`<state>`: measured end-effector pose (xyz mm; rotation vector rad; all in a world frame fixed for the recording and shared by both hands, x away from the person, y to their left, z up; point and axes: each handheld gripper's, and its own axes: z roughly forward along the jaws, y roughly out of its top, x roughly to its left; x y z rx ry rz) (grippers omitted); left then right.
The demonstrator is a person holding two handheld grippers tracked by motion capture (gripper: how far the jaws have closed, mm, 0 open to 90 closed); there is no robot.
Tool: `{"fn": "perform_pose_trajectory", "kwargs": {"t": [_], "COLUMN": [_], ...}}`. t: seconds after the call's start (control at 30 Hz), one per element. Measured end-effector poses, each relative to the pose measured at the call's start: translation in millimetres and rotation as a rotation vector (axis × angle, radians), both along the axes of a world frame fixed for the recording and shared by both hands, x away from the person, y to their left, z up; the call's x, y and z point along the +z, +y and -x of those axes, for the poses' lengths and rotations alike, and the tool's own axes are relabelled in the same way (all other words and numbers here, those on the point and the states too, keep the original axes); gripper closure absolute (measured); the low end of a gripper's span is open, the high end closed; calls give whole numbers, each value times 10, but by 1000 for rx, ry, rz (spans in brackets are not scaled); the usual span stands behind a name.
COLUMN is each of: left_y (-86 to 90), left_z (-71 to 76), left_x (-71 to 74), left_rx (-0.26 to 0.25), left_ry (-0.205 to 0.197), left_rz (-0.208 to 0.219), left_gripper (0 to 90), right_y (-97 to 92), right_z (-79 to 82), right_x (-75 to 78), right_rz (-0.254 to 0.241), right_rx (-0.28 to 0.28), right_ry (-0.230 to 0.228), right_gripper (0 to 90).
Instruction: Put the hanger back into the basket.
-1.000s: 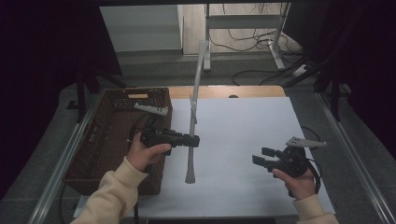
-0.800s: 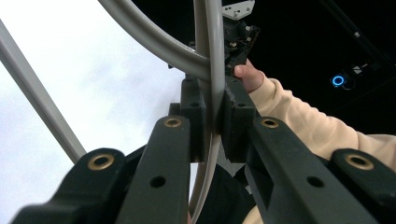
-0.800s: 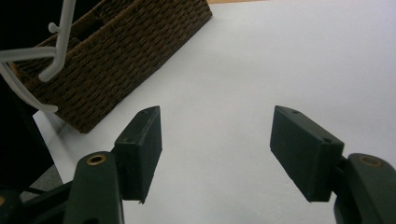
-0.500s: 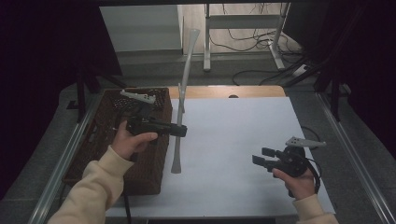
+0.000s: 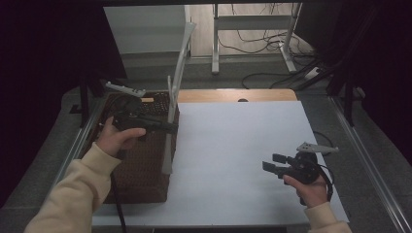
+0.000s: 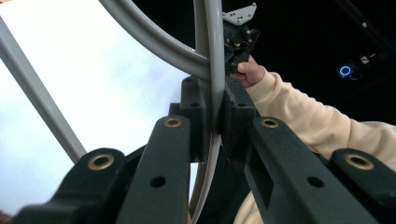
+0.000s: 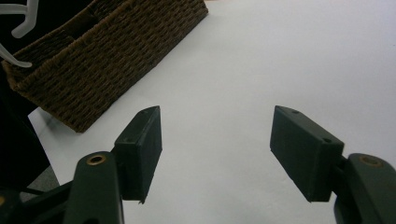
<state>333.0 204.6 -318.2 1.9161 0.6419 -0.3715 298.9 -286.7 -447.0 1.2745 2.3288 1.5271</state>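
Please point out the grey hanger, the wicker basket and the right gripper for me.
grey hanger point(image 5: 169, 145): high view, on its long straight bar.
wicker basket point(image 7: 116, 56): right gripper view, on its woven side wall.
right gripper point(image 7: 215, 154): right gripper view, midway between its open fingertips.

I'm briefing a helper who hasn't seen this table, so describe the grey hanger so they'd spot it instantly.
Start at the brown wicker basket on the white table's left side. Above its right edge, the left gripper clamps a pale grey hanger standing upright, the one tall, thin, curved thing there.
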Motion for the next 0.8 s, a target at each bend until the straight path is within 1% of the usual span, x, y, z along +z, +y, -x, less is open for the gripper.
{"fn": "perform_pose_trajectory", "kwargs": {"t": [0.23,0.5,0.67,0.8], "left_y": [202,464,605,724], "left_z": [-28,-49,-60,-66], "left_x": [-8,-46,-140,-228], "left_rx": [8,34,44,60], "left_ry": [-2,9,24,37], "left_rz": [-16,-52,-78,-80], "left_gripper": [808,808,808,808], "right_y": [-5,1,12,17], "right_z": [-7,-9,-10,-11], "right_x": [-11,-21,-29,-34], "right_rz": [5,11,15,23], "right_rx": [-1,-4,-4,-6], "right_ry": [3,5,9,4], "right_gripper": [347,346,346,344]}}
